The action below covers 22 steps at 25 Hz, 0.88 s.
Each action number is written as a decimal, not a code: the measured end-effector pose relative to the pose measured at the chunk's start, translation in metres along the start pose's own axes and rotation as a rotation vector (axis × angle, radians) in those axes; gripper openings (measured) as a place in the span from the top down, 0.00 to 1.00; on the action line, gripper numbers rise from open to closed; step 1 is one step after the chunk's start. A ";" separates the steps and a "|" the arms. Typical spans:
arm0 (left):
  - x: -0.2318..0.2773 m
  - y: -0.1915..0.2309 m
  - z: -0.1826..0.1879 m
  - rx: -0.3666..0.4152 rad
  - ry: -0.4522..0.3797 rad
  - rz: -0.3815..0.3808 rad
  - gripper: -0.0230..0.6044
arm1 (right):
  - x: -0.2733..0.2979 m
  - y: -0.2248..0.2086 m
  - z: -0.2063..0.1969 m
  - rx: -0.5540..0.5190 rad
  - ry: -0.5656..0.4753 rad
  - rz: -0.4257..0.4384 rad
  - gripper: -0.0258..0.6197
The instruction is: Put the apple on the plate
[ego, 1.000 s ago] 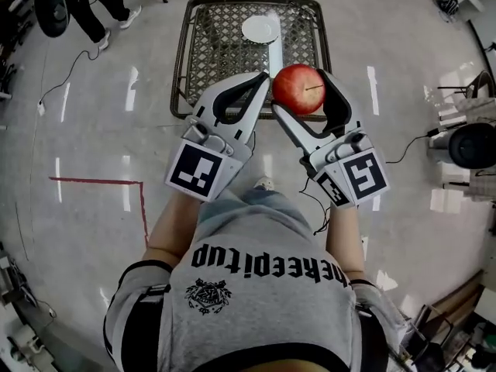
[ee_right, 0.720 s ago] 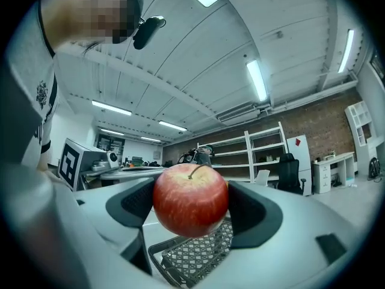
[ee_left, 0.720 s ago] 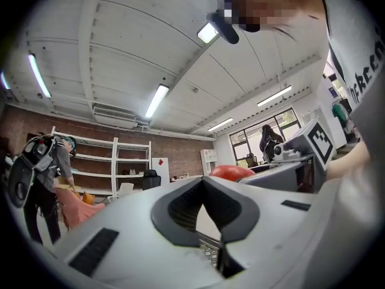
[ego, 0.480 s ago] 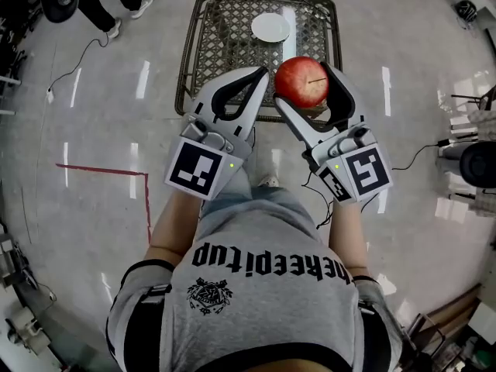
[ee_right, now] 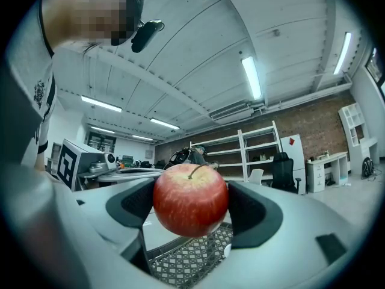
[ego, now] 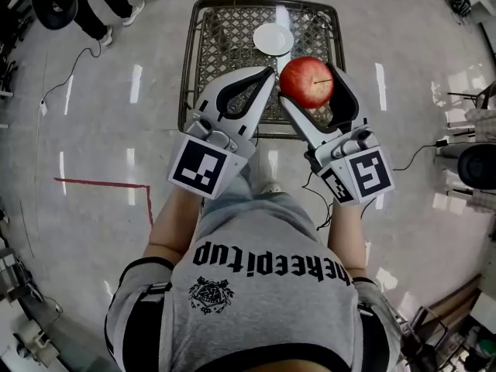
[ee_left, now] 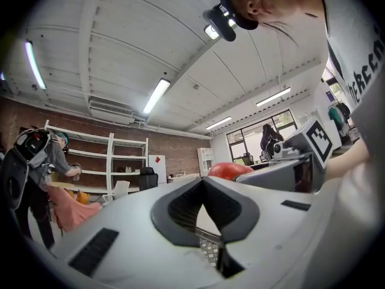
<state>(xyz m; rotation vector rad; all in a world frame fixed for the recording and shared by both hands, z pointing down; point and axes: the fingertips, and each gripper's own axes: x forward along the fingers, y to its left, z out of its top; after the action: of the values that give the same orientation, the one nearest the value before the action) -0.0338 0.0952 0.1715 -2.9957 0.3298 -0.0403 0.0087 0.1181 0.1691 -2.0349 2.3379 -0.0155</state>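
**Q:** Now, head view: how far along is the task?
**A:** The right gripper [ego: 308, 87] grips the apple [ego: 306, 80] in the air. The plate [ego: 273, 39] sits bare on the mesh table [ego: 187, 60], at 11 o'clock from the apple and apart from it. Carrying over and setting down are judged still to do.

**Q:** Left gripper view?
**A:** The left gripper [ee_left: 203, 180] has its jaw tips together and holds nothing. The apple [ee_left: 231, 170] shows at 2 o'clock.

**Q:** Right gripper view?
**A:** The jaws stand partly open, pressing the apple [ee_right: 190, 200] on both sides.

**Q:** Obstructions?
**A:** None is apparent. A bystander [ego: 93, 6] and a floor cable [ego: 74, 72], at 10 o'clock, lie well clear.
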 end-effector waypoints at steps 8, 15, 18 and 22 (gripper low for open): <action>0.006 0.055 0.001 -0.014 0.003 -0.016 0.94 | 0.057 -0.001 0.006 0.005 0.015 -0.017 0.34; 0.006 0.098 -0.019 -0.032 0.011 -0.016 0.94 | 0.102 0.003 -0.007 0.010 0.024 -0.020 0.34; 0.006 0.114 -0.025 -0.036 0.014 -0.024 0.94 | 0.119 0.004 -0.011 0.012 0.028 -0.027 0.34; 0.006 0.132 -0.033 -0.034 0.022 -0.038 0.94 | 0.137 0.005 -0.017 0.016 0.033 -0.046 0.34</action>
<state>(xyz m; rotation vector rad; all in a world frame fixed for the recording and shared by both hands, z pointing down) -0.0578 -0.0381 0.1874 -3.0373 0.2788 -0.0716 -0.0155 -0.0171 0.1823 -2.0961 2.3020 -0.0706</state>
